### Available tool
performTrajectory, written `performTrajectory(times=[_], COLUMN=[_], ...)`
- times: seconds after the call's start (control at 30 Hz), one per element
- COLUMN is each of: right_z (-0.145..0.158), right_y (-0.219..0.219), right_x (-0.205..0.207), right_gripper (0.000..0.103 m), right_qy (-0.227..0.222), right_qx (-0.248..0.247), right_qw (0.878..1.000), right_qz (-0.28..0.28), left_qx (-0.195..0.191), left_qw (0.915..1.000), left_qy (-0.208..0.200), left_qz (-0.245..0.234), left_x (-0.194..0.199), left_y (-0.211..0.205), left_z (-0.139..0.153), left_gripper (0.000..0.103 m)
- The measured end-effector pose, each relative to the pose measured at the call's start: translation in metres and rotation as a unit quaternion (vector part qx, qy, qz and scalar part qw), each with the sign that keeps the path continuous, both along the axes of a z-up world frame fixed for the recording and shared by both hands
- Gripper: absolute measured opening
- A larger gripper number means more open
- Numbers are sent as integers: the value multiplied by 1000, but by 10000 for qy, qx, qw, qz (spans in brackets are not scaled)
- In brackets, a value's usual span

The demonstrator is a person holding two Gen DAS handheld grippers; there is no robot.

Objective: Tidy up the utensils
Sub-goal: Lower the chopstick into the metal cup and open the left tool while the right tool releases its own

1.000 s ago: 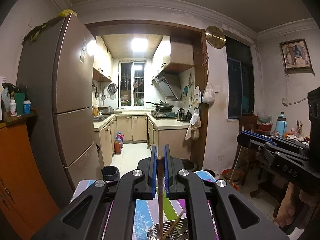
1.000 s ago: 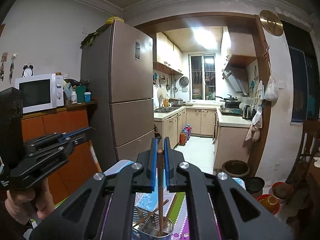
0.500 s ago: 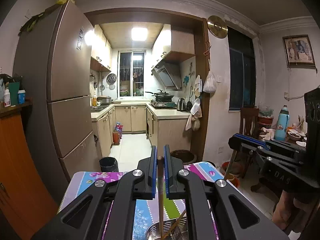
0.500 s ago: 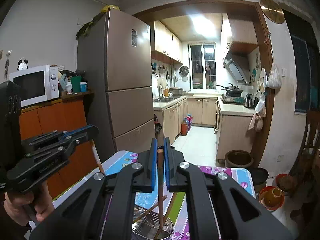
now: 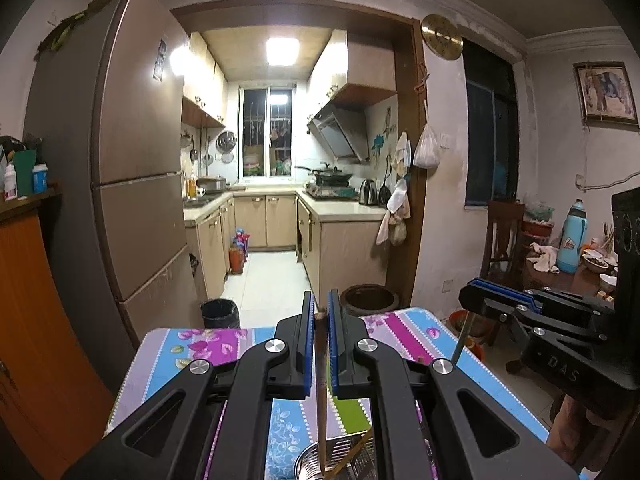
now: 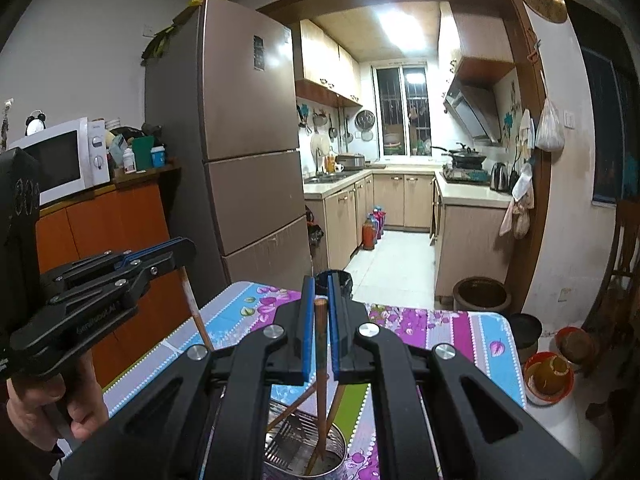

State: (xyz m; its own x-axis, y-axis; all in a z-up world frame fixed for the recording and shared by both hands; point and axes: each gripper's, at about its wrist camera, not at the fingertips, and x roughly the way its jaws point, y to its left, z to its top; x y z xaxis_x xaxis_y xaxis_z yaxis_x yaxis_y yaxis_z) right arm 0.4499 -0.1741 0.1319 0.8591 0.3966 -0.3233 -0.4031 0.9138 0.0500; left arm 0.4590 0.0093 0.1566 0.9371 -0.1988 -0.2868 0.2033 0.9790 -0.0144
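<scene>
1. My left gripper [image 5: 319,312] sits at the bottom centre of the left view, its jaws narrowed onto a chopstick [image 5: 321,380] that stands nearly upright between the blue pads.
2. That chopstick's lower end reaches down into the metal holder [image 5: 340,460] at the bottom edge of the frame, where another stick [image 5: 356,450] leans to the right.
3. My right gripper [image 6: 319,300] fills the bottom centre of the right view, its jaws likewise clamped on a second chopstick [image 6: 320,360].
4. Its tip drops into the holder [image 6: 304,452], which shows a slotted wall on its left side and holds two more sticks [image 6: 298,402] leaning out to the left and right.
5. The holder stands on the table [image 6: 460,332], on a striped floral cloth of purple, blue and green, at the bottom of both views.
6. In the right view the left gripper [image 6: 182,245] enters from the left edge, held by a hand [image 6: 52,408] in the lower left corner, its chopstick [image 6: 192,304] slanting down to the right.
7. In the left view the right gripper [image 5: 466,294] comes in from the right edge, its stick [image 5: 464,336] hanging below the tips.
8. A fridge [image 5: 132,168] stands at upper left, and the kitchen opens behind at centre.
</scene>
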Motion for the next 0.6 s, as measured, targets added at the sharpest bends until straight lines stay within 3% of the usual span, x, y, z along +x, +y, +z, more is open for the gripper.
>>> performTrajectory(times=[0.2,0.43,0.6], right_z=[-11,-14,-16], right_y=[-2,-8,-11], right_x=[14,13,9], right_gripper=[6,11,24], right_qy=[155,120,79], right_qx=[2,77,64], right_qw=[9999,9998,9999], right_qz=[-65,-136,-117], left_qx=[29,48,57], left_qw=[9996,9994,9993], left_qy=[256,268,291], left_qz=[102,234,239], left_x=[21,28,29], left_y=[2,9,10], left_z=[-16,-26,-30], left_gripper=[8,8,8])
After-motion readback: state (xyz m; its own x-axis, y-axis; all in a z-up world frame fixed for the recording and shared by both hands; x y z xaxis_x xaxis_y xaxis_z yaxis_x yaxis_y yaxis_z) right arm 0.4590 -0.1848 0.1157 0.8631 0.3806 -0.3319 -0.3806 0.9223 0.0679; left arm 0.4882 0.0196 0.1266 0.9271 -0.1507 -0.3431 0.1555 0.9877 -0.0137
